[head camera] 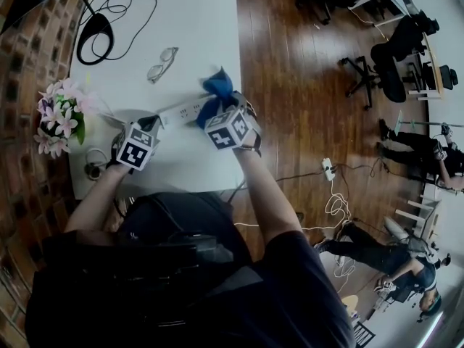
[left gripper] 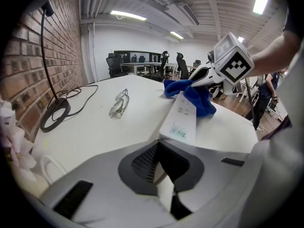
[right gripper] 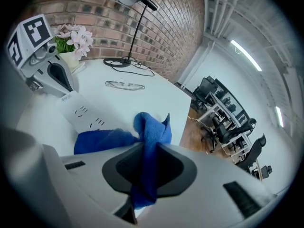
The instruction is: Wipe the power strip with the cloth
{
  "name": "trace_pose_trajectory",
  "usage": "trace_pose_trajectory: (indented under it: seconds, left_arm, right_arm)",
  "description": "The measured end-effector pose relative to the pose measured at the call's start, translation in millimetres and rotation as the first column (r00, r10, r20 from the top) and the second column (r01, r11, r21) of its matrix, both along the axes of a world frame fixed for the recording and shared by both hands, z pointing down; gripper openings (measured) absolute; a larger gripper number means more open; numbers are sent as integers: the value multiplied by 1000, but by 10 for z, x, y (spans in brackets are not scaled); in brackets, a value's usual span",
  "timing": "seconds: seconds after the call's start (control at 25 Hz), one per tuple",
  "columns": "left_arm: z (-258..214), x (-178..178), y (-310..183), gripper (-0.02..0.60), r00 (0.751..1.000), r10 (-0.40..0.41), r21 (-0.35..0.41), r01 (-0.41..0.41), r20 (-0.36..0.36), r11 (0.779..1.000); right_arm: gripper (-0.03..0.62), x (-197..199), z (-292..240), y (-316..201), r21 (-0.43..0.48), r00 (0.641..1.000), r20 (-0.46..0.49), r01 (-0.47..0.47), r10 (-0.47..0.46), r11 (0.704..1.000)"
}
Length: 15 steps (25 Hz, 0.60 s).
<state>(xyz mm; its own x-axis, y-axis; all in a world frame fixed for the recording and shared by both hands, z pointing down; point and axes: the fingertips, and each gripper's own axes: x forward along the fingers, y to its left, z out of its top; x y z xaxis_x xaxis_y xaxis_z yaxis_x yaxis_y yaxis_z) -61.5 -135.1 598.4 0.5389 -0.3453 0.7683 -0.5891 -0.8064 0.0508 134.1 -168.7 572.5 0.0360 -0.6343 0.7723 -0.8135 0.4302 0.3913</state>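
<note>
A white power strip [head camera: 181,110] lies slantwise on the white table [head camera: 196,35]. In the left gripper view, the power strip [left gripper: 182,118] runs away from my jaws. My left gripper [head camera: 153,124] is shut on its near end, and a white piece shows between the jaws of the left gripper [left gripper: 164,151]. My right gripper [head camera: 214,108] is shut on a blue cloth [head camera: 217,87]. The cloth [right gripper: 145,129] hangs bunched through the jaws of the right gripper [right gripper: 142,151] and drapes over the strip's [right gripper: 78,110] far end.
Glasses [head camera: 162,64] lie beyond the strip. A black lamp base [head camera: 95,38] with a looped cable sits at the far left corner. Pink flowers [head camera: 61,116] in a pot stand by the brick wall, near white cables [head camera: 93,164]. Wooden floor lies right of the table.
</note>
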Motion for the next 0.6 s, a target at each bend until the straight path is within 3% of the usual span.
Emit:
trace_pose_trajectory:
  seconds: [0.4, 0.6]
  left_arm:
    - [5, -2, 9, -3, 1000, 2, -2, -2, -5, 1000]
    - [16, -11, 19, -3, 1000, 2, -4, -2, -2, 1000]
  right_arm:
    - [49, -85, -12, 33, 35, 999, 37, -29, 27, 999]
    - [49, -275, -13, 80, 35, 997, 74, 6, -8, 999]
